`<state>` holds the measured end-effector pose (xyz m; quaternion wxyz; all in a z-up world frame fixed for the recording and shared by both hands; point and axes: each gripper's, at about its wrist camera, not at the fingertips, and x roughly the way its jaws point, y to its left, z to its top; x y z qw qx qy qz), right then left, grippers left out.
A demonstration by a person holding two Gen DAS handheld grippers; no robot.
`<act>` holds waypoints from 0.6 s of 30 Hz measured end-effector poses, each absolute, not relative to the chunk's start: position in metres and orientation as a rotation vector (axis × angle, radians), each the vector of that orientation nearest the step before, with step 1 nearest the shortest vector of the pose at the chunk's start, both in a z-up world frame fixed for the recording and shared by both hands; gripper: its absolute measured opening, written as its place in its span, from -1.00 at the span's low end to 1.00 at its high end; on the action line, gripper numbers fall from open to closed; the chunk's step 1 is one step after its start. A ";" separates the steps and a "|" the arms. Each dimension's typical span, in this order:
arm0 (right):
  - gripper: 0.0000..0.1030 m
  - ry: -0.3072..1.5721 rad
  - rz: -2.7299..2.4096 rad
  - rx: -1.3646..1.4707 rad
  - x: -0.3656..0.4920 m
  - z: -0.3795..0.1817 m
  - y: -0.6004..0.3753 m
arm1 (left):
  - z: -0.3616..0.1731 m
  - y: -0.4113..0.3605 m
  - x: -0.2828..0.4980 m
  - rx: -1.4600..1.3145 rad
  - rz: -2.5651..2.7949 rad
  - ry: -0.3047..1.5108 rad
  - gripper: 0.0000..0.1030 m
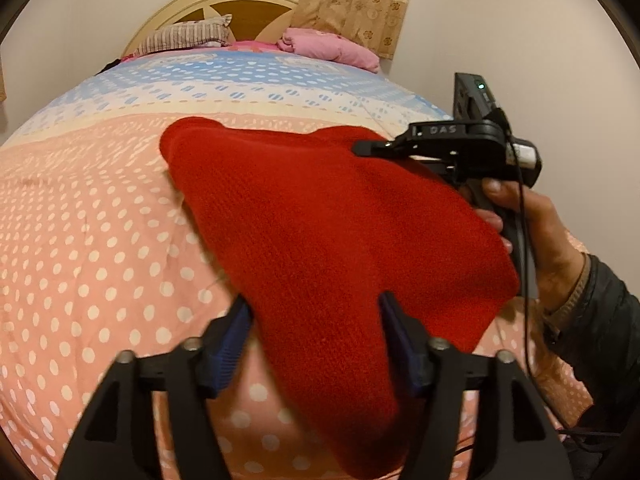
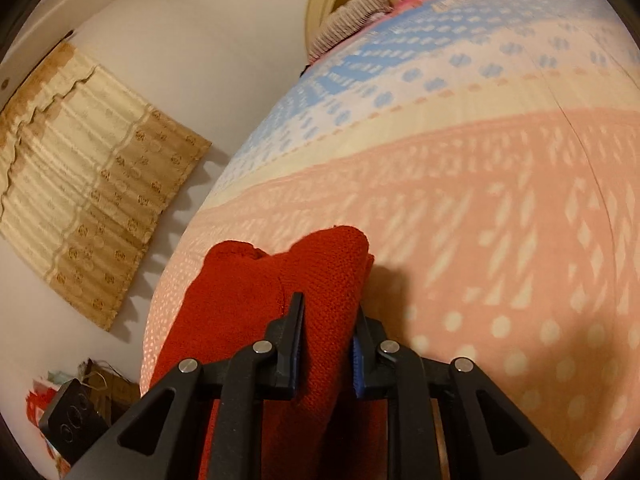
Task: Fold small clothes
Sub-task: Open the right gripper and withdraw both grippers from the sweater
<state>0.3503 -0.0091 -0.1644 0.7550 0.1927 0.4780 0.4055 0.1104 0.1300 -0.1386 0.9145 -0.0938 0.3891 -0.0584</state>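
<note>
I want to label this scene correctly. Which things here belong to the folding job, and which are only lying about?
For the job:
- red knit
- right gripper, shut on it
- left gripper, open around it
- bedspread

Lying about:
- striped pillow
- pink bundle
- curtain
- headboard

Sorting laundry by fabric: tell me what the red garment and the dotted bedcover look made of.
Red knitted garment: apparently a wool or acrylic knit, matte, since fine ribbed stitch rows show and it drapes thickly. Pink polka-dot bedcover: likely printed woven cotton or a blend, smooth and flat, with crisp printed dots and no visible pile. Fibre cannot be confirmed by sight.
</note>
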 end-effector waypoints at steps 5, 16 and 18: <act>-0.62 1.047 0.879 0.414 0.350 -0.168 -0.009 | -0.139 0.132 0.109 -0.196 -0.110 0.808 0.49; -0.47 1.016 0.836 0.388 0.339 -0.162 -0.017 | -0.097 0.148 0.096 -0.150 -0.021 0.681 0.86; -0.41 0.968 0.807 0.382 0.333 -0.153 -0.026 | -0.094 0.157 0.098 -0.147 0.020 0.653 0.97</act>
